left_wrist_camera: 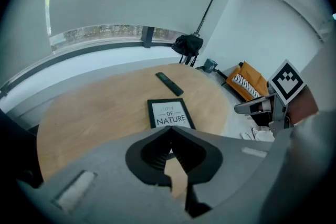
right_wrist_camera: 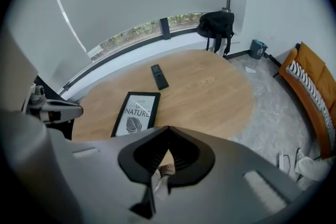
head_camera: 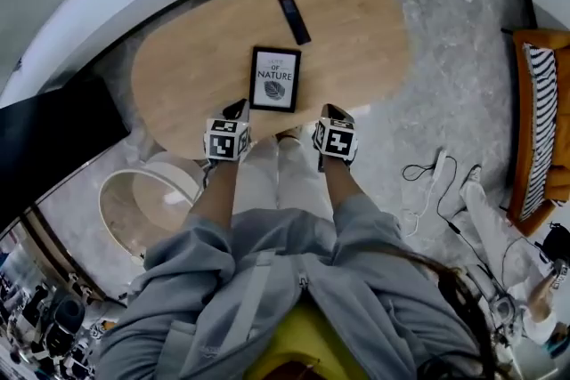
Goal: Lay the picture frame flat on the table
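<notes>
A black picture frame point(head_camera: 274, 79) with a white print reading "NATURE" lies flat on the oval wooden table point(head_camera: 178, 67), near its front edge. It shows in the left gripper view point(left_wrist_camera: 169, 114) and in the right gripper view point(right_wrist_camera: 136, 114) too. My left gripper point(head_camera: 237, 111) hangs just left of the frame's near corner, shut and empty. My right gripper point(head_camera: 333, 113) is a little right of the frame, also shut with nothing in it. Both grippers are apart from the frame.
A dark remote point(head_camera: 294, 18) lies on the table beyond the frame. A round side table point(head_camera: 134, 200) stands at the lower left. An orange sofa with a striped cushion point(head_camera: 539, 129) is at the right, and cables point(head_camera: 427, 182) lie on the floor.
</notes>
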A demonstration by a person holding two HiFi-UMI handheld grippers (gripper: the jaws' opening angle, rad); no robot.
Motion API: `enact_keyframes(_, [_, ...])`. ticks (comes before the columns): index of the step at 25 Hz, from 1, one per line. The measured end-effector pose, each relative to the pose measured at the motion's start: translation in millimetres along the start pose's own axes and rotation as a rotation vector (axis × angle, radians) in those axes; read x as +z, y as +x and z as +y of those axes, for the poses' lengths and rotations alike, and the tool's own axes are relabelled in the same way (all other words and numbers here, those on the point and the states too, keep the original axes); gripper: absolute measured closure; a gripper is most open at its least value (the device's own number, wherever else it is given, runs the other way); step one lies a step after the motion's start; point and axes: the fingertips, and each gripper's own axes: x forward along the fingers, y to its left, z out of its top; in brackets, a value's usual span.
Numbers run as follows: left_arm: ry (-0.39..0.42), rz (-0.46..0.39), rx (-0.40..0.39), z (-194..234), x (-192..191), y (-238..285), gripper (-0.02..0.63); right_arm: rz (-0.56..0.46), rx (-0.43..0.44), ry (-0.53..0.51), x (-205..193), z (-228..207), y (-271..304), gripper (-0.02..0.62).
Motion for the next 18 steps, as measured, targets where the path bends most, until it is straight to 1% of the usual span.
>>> enact_keyframes(2, [0.034,-0.017,-0.019,-7,15,-19,0.601,-0.023,-0.016,-0.003,10,-6,-23,0.595])
enact_keyframes(5, [0.091,-0.042,-0.023,-9,34,-44,0.601,-0.074,-0.048,0.0,26,-19,-55,0.595])
enact_keyframes(7, [0.096,-0.078,-0.01,-10,47,-63,0.601,-0.113,-0.066,0.014,37,-28,-78,0.595])
enact_keyframes(10, [0.051,-0.173,0.021,-12,78,-97,0.601,-0.202,-0.057,0.024,63,-34,-114,0.595])
enact_keyframes(12, [0.046,-0.257,0.034,-20,104,-123,0.601,-0.276,-0.048,0.01,83,-32,-144,0.595])
enact_keyframes(14, [0.078,-0.346,0.039,-31,134,-149,0.603,-0.354,-0.043,0.018,104,-32,-177,0.595])
enact_keyframes(18, [0.189,-0.493,0.067,-57,193,-204,0.601,-0.537,-0.02,0.047,153,-22,-246,0.595])
